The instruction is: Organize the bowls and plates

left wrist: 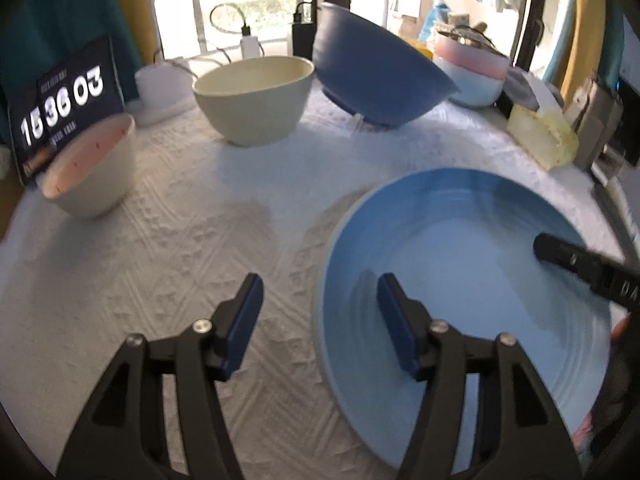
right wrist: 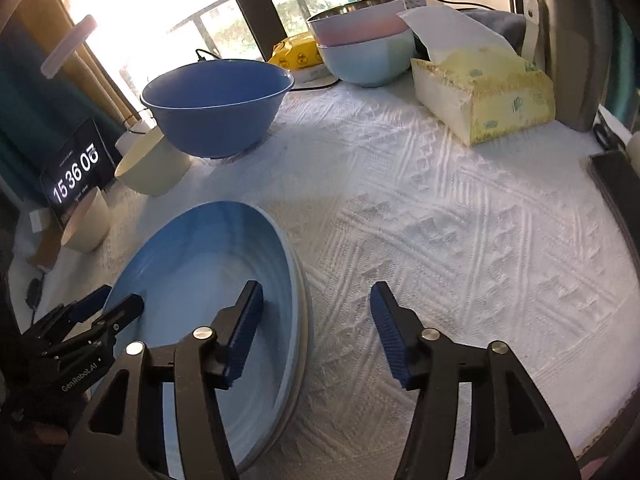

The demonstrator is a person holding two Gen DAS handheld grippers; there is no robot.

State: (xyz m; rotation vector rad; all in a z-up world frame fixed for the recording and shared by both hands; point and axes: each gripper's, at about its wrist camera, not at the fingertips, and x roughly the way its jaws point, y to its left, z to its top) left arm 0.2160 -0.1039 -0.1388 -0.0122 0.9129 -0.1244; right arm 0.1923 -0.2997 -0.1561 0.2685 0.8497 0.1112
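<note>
A light blue plate (left wrist: 460, 240) lies on the white cloth; it also shows in the right wrist view (right wrist: 200, 256). My left gripper (left wrist: 318, 296) is open, straddling the plate's left rim, one finger over the plate and one over the cloth. My right gripper (right wrist: 316, 304) is open, straddling the plate's right rim the same way. A dark blue bowl (left wrist: 376, 72) (right wrist: 216, 104), a cream bowl (left wrist: 256, 96) (right wrist: 154, 164) and a pink-lined bowl (left wrist: 90, 168) (right wrist: 86, 220) stand behind. Stacked pink and pale blue bowls (left wrist: 472, 72) (right wrist: 364, 48) stand at the back.
A clock display (left wrist: 60, 104) (right wrist: 76, 172) stands at the back left. A yellow tissue box (right wrist: 484, 88) (left wrist: 540, 136) sits on the right. A dark flat device (right wrist: 612, 184) lies at the right edge. Chargers and cables (left wrist: 252, 40) sit by the window.
</note>
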